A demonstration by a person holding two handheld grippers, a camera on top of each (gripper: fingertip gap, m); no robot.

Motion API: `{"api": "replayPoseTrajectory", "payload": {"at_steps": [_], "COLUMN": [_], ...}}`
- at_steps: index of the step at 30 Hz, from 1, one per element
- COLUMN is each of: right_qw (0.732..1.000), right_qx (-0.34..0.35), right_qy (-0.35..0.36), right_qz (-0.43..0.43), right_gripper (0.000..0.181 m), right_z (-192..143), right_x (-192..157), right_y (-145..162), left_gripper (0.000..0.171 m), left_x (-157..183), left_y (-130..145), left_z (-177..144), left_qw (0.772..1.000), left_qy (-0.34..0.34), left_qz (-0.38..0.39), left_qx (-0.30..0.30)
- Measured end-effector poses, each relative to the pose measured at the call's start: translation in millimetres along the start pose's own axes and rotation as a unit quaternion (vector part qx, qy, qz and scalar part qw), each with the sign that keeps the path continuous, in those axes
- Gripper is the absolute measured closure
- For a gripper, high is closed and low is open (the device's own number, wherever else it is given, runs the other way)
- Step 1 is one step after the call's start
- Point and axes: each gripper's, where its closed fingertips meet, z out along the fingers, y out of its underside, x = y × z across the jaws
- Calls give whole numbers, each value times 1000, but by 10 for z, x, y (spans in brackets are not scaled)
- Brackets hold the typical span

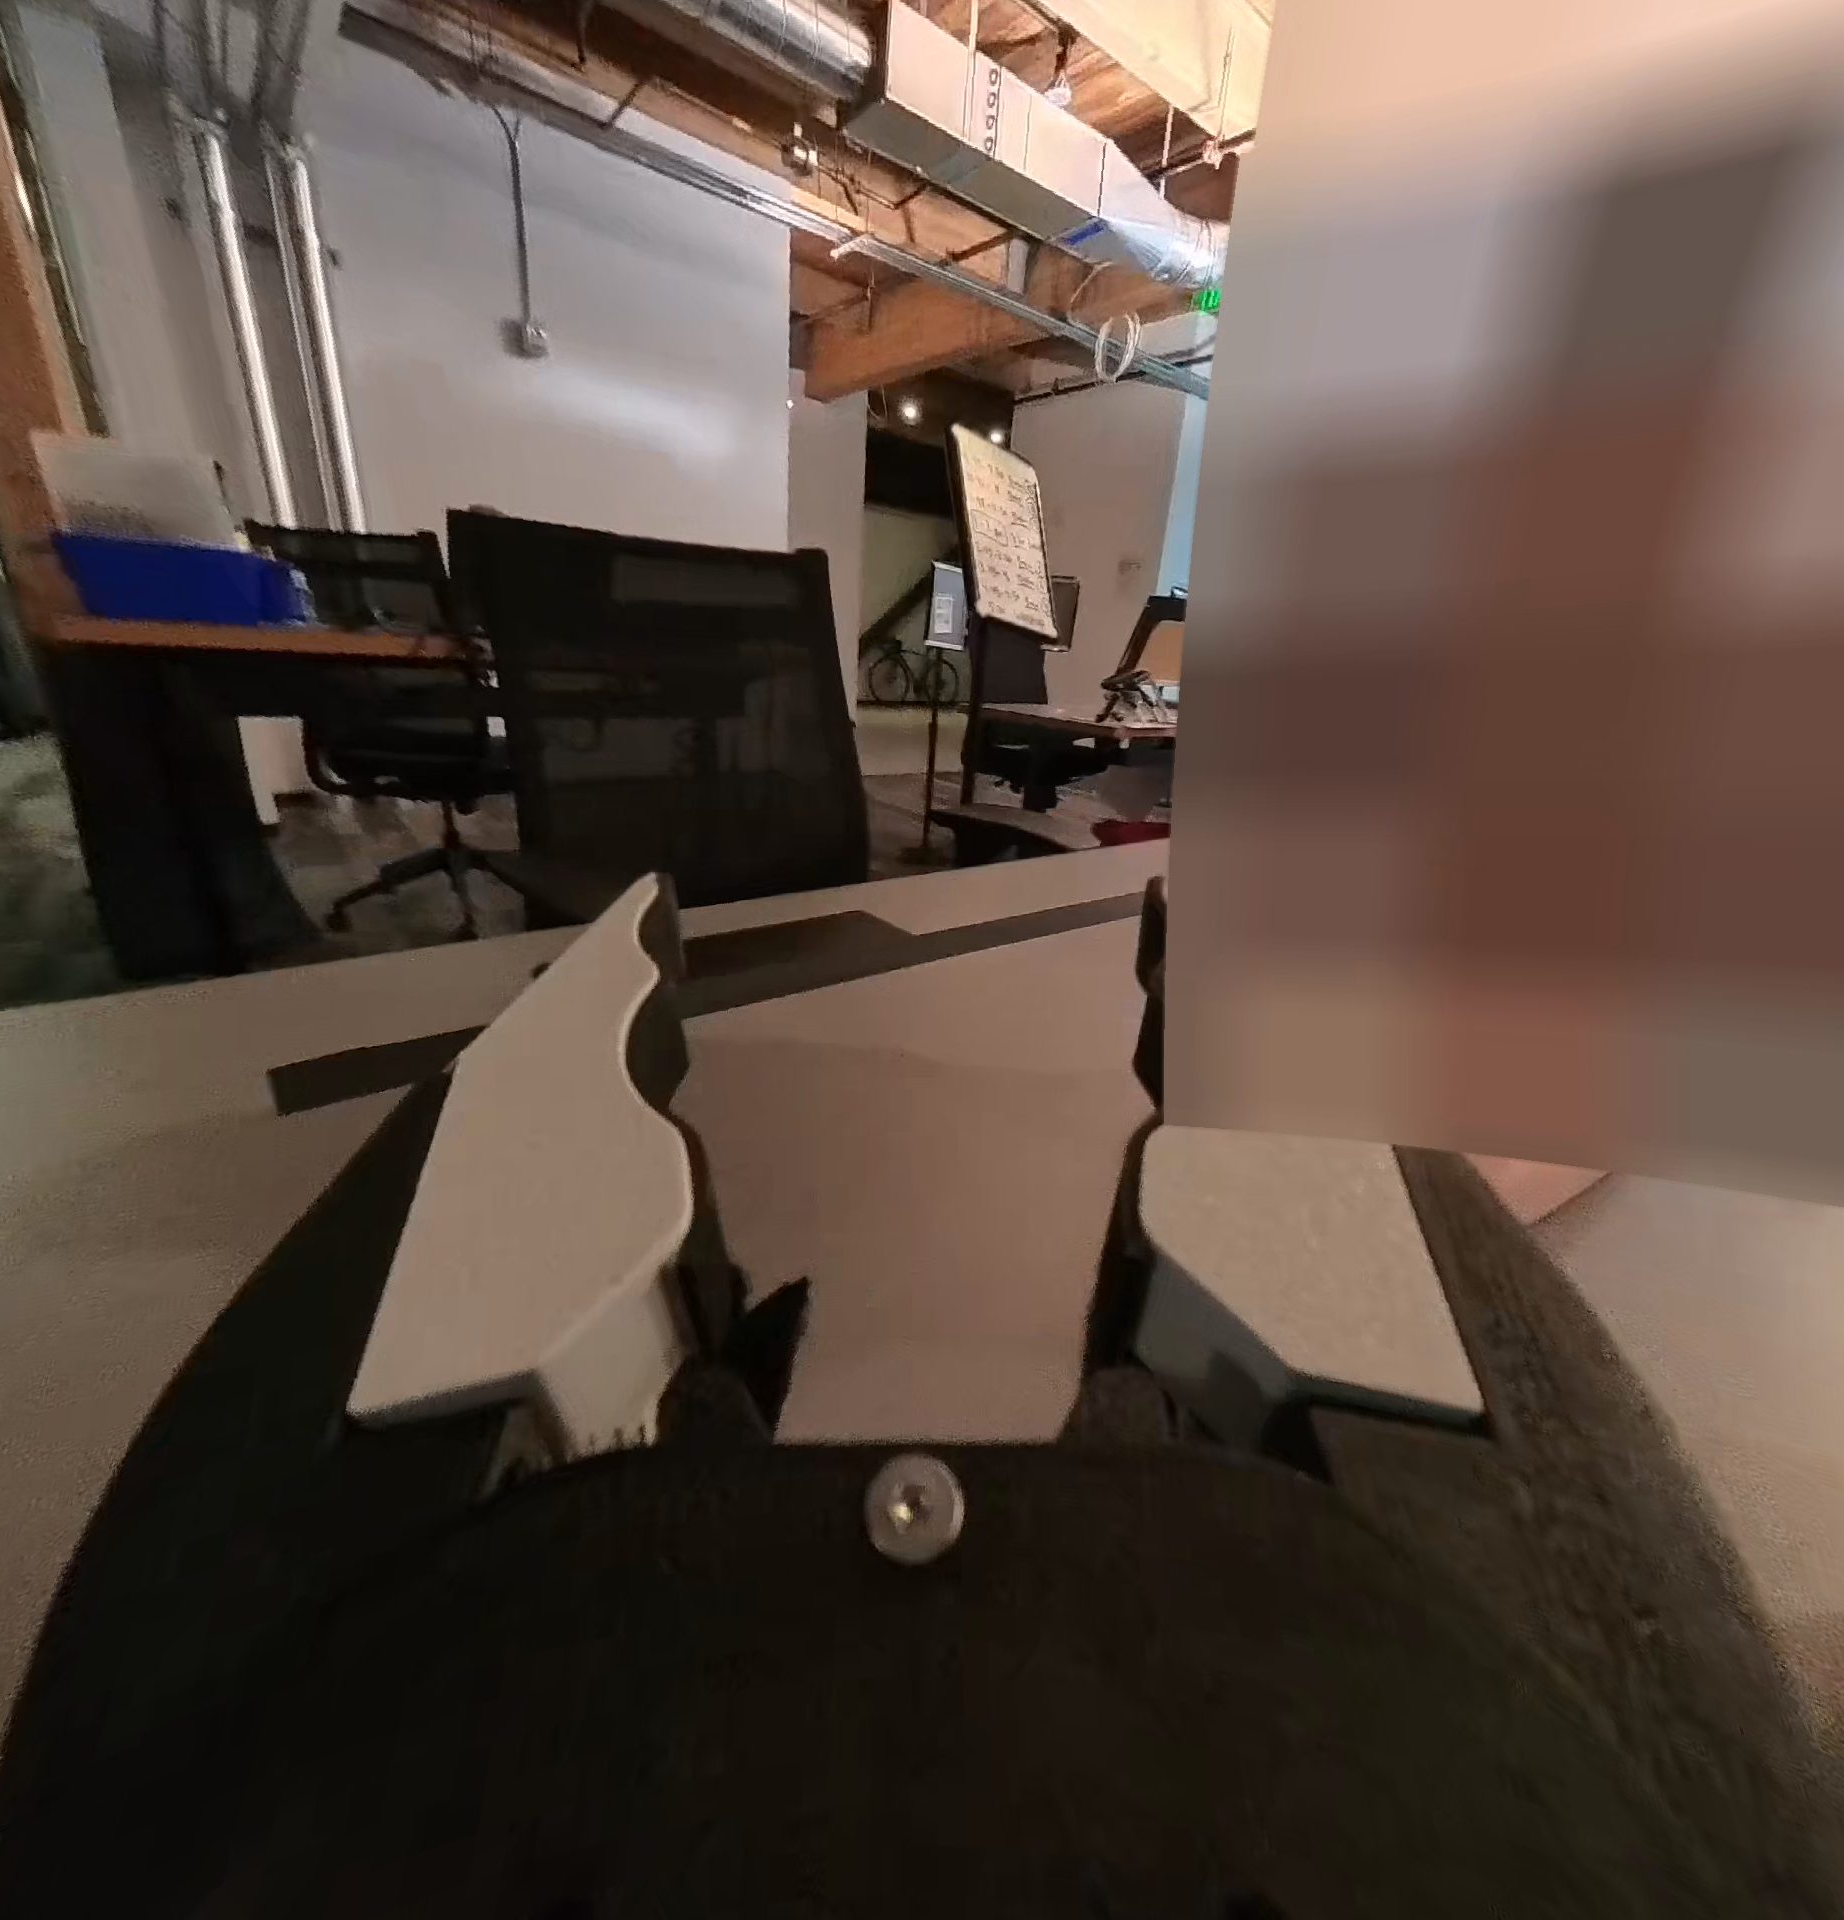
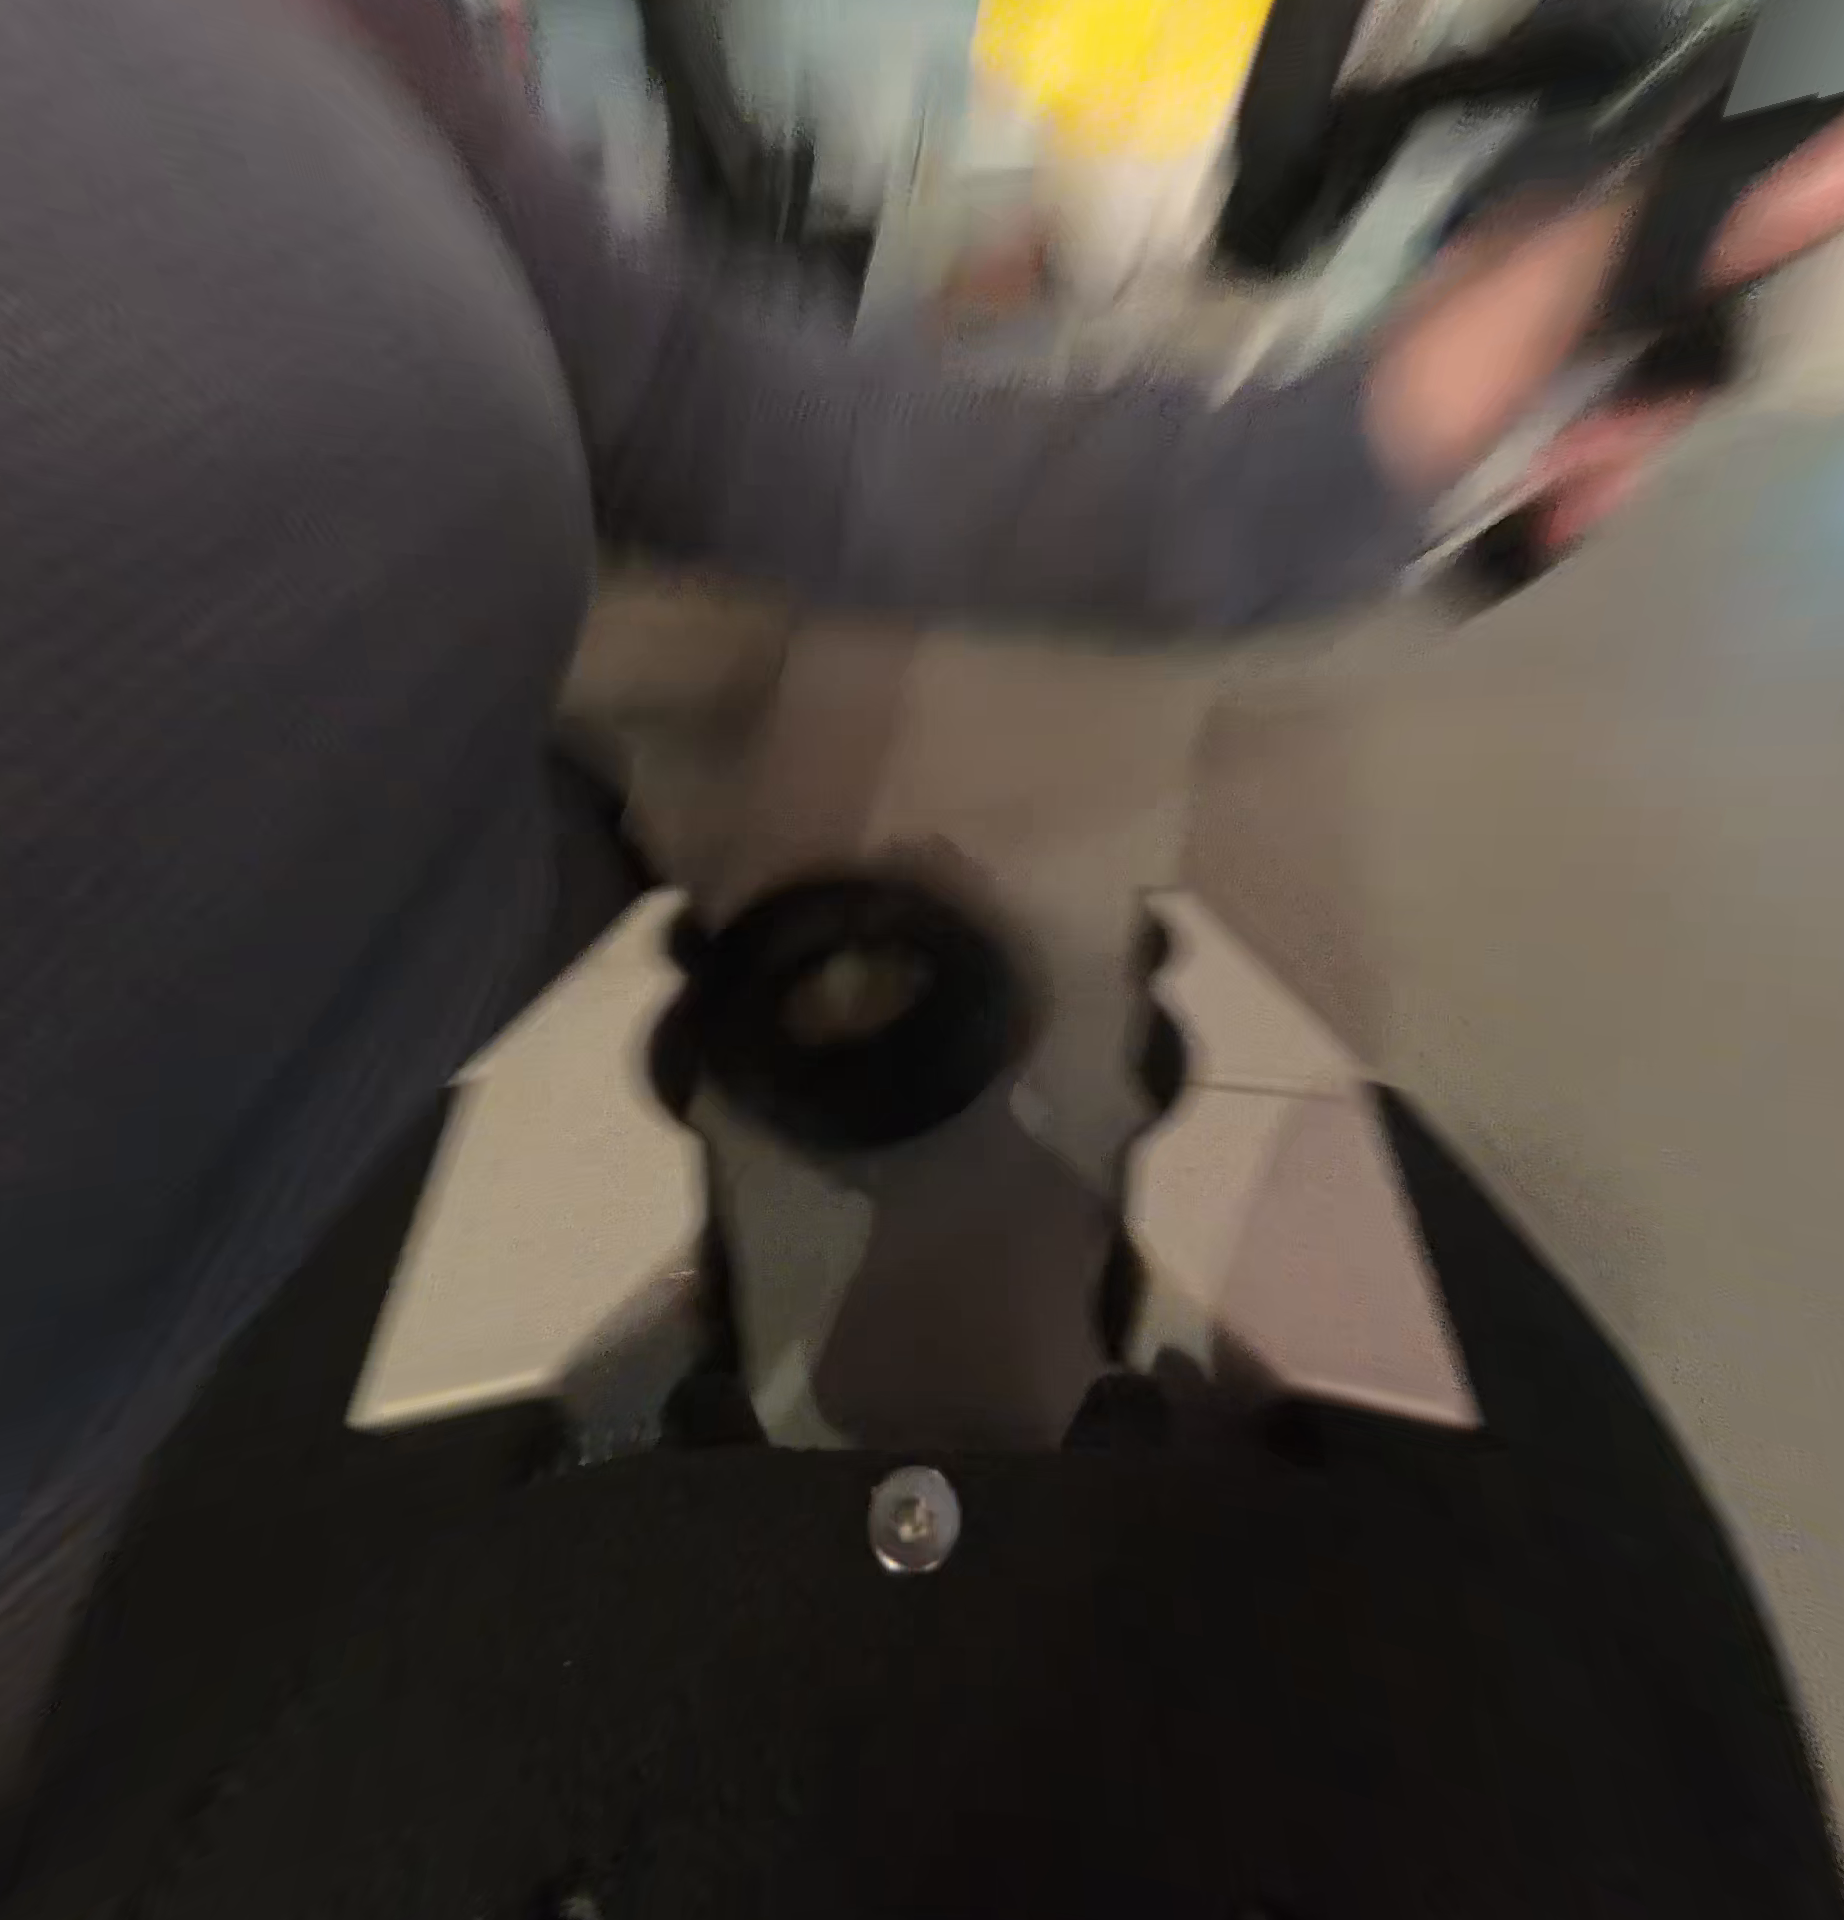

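The pale grey surface (image 1: 170, 1143) carries both grippers. On it a black strip (image 1: 793, 966) runs just beyond the left gripper (image 1: 913, 997), whose fingers (image 1: 585, 1091) stand wide apart and empty. Past the surface's far edge stands a black mesh chair (image 1: 669, 717). Above the surface, the right gripper (image 2: 913, 997) is spread around a blurred black ring (image 2: 856, 1008); whether it touches cannot be told. A grey sleeve (image 2: 949, 488) crosses beyond.

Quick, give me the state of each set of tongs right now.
Left tongs: open, holding nothing, over the grey table.
Right tongs: open; a blurred black ring lies between the fingers, not clamped.
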Motion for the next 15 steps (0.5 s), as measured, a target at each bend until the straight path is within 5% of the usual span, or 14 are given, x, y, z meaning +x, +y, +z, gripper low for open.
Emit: {"api": "replayPoseTrajectory", "payload": {"at_steps": [1, 6, 8, 15], "right_qw": [999, 979, 981, 987], "right_qx": [-47, -197, -189, -150], "right_qy": [-8, -4, -3, -27], "right_qz": [5, -51, -42, 51], "right_gripper": [82, 79, 95, 98], "right_z": [75, 278, 306, 210], "right_x": [-53, -169, -156, -33], "right_y": [121, 532, 499, 431], "left_gripper": [85, 88, 90, 90], "left_x": [10, 186, 224, 193], "left_y": [65, 342, 394, 418], "left_z": [-32, -20, -9, -25], "left_qw": [1000, 999, 999, 998], "left_qy": [-4, 26, 34, 43], "left_qz": [10, 25, 19, -18], "left_qx": [4, -21, -27, -30]}}
